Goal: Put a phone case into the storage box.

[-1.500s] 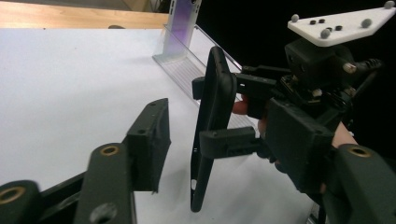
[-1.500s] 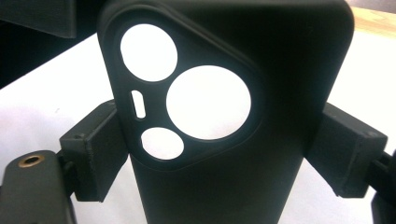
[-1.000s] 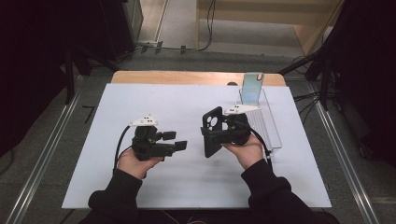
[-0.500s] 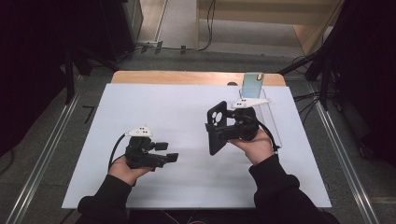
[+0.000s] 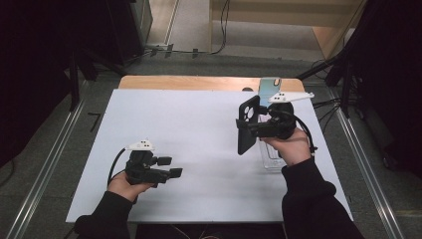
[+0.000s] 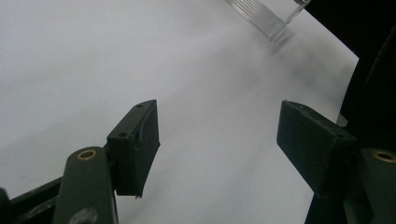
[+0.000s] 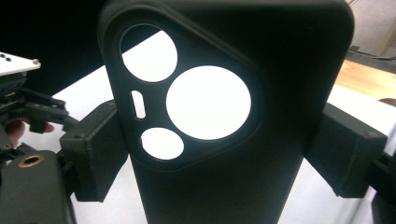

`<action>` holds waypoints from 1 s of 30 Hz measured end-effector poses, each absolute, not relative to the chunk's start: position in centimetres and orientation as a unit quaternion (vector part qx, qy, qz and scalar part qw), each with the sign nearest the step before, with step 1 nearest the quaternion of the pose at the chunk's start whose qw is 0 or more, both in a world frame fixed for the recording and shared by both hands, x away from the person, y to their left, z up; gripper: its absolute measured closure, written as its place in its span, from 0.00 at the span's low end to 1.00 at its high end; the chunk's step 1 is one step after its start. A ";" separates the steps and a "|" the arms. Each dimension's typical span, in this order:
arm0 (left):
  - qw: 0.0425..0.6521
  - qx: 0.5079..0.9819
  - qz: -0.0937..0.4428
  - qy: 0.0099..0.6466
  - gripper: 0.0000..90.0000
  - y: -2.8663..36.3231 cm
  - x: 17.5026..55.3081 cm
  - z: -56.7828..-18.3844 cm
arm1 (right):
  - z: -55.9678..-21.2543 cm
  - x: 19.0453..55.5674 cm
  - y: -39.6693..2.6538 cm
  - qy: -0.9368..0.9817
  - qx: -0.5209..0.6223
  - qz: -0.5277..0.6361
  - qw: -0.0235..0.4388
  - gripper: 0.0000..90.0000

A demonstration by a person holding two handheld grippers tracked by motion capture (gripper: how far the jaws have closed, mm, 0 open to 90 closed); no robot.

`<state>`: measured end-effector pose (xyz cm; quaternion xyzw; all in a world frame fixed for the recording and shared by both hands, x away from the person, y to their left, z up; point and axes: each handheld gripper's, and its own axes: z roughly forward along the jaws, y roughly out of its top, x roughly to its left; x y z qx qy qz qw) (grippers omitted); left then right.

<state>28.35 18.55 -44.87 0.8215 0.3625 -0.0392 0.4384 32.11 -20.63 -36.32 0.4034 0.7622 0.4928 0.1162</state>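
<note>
The black phone case [image 7: 233, 121] is being held upright above the right side of the white surface [image 5: 199, 129], pinched across its long edges by the right tool [image 5: 256, 130]. It's probably light and a bit flexy, thin around the camera cutouts, so the solid side edges are being favoured for gripping. The left tool [image 5: 166, 167] is being held wide open and empty at near left. A clear stand [image 5: 272, 158] is sitting just beside the right hand.
</note>
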 end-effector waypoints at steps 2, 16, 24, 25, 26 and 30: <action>0.437 0.821 -0.037 0.364 0.34 18.8 28.3 -44.9 | -36.0 32.3 -21.3 0.760 0.406 0.493 0.123 0.13; 0.434 0.816 -0.030 0.381 0.34 19.9 28.0 -45.2 | -35.5 33.4 -25.5 0.721 0.466 0.486 0.166 0.13; 0.437 0.810 -0.024 0.390 0.34 20.5 28.0 -45.1 | -36.3 34.4 -27.0 0.698 0.501 0.472 0.197 0.13; 0.437 0.810 -0.024 0.391 0.34 20.5 28.0 -45.1 | -36.3 34.5 -27.1 0.697 0.504 0.469 0.202 0.13; 0.436 0.811 -0.023 0.390 0.34 20.5 28.0 -45.1 | -36.3 34.6 -27.2 0.696 0.507 0.464 0.209 0.13; 0.440 0.808 -0.024 0.390 0.34 20.6 27.9 -45.1 | -36.8 35.0 -27.7 0.686 0.522 0.457 0.217 0.13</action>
